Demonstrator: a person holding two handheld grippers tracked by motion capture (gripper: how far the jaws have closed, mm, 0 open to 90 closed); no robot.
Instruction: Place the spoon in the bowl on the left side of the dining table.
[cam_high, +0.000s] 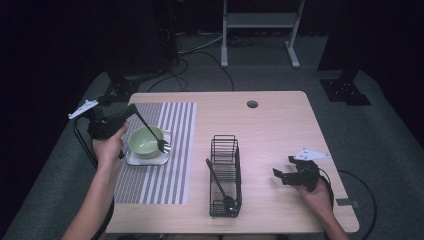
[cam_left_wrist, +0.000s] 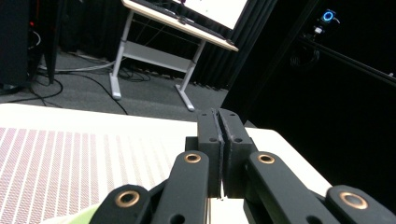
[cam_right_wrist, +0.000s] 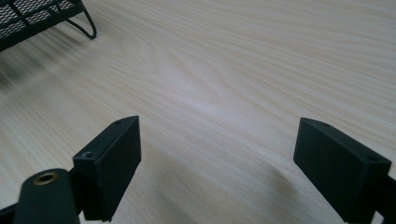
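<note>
In the high view my left gripper is shut on the handle end of a dark fork. The fork slants down to the right, its head at the right rim of a green bowl. The bowl sits on a white square plate on a striped placemat. In the left gripper view the jaws are pressed together, with a sliver of the green bowl below them. My right gripper stands open over bare wood to the right of the black wire rack; nothing lies between its fingers.
The wire rack holds a dark spoon-like utensil lying along it; a corner of the rack shows at the top left of the right gripper view. A round cable hole is near the table's far edge. Cables trail off both sides.
</note>
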